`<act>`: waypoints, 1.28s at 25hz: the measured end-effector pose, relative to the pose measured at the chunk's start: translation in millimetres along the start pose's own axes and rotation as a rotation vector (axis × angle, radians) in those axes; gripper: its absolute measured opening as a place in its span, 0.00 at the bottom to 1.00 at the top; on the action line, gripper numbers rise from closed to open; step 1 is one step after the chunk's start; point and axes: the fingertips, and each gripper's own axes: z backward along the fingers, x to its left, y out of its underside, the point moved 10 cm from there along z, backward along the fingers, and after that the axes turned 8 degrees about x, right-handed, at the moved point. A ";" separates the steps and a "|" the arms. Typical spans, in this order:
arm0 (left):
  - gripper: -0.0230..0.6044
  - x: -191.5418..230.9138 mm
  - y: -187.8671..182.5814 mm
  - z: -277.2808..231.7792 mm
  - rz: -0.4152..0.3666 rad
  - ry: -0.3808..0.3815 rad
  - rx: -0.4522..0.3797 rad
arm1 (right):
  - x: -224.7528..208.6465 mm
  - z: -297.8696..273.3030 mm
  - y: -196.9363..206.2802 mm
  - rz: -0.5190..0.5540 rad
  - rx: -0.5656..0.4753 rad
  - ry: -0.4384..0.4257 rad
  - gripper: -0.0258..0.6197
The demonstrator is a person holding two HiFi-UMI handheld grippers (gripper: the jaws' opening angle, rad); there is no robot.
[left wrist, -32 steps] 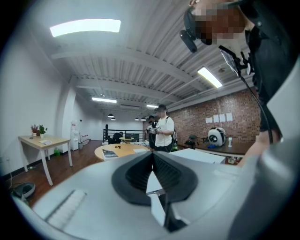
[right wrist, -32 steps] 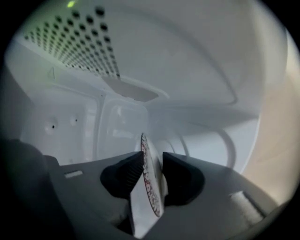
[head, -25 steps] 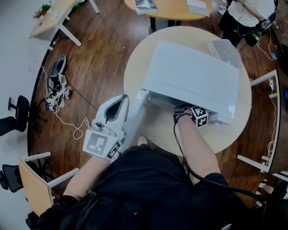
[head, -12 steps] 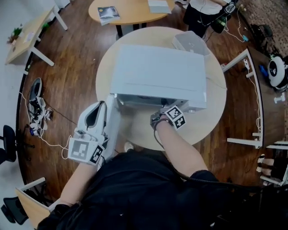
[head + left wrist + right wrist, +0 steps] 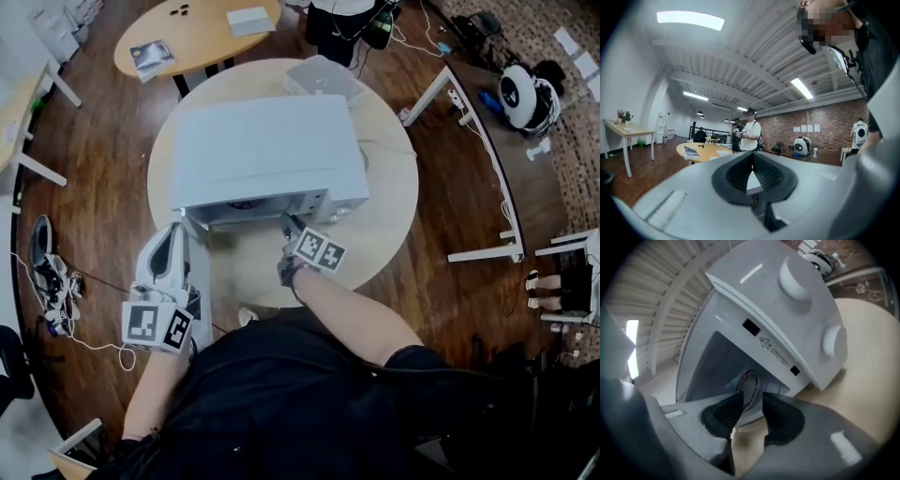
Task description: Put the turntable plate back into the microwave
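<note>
The right hand-held gripper [image 5: 752,396] has backed out of the microwave [image 5: 267,150], jaws apart, empty (left hand-held gripper [image 5: 752,154] closed).

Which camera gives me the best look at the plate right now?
The right gripper view: the plate shows inside the open microwave, seen beyond the jaws. The head view shows only the microwave's top; the left gripper view misses it.

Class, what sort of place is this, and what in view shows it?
Probably an open-plan lab or studio, not a kitchen: the microwave stands on a round table near another desk, under strip lights, with a brick wall.
</note>
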 end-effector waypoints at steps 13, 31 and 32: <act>0.04 -17.0 16.2 -18.6 -0.034 0.098 0.012 | 72.7 105.3 -44.9 0.752 -0.056 -0.198 0.16; 0.04 -50.2 44.0 -56.9 -0.018 0.211 0.085 | 42.6 132.9 -24.6 0.805 -0.094 -0.135 0.04; 0.04 -53.6 46.0 -57.2 -0.019 0.220 0.097 | 36.6 135.6 -19.6 0.798 -0.088 -0.129 0.04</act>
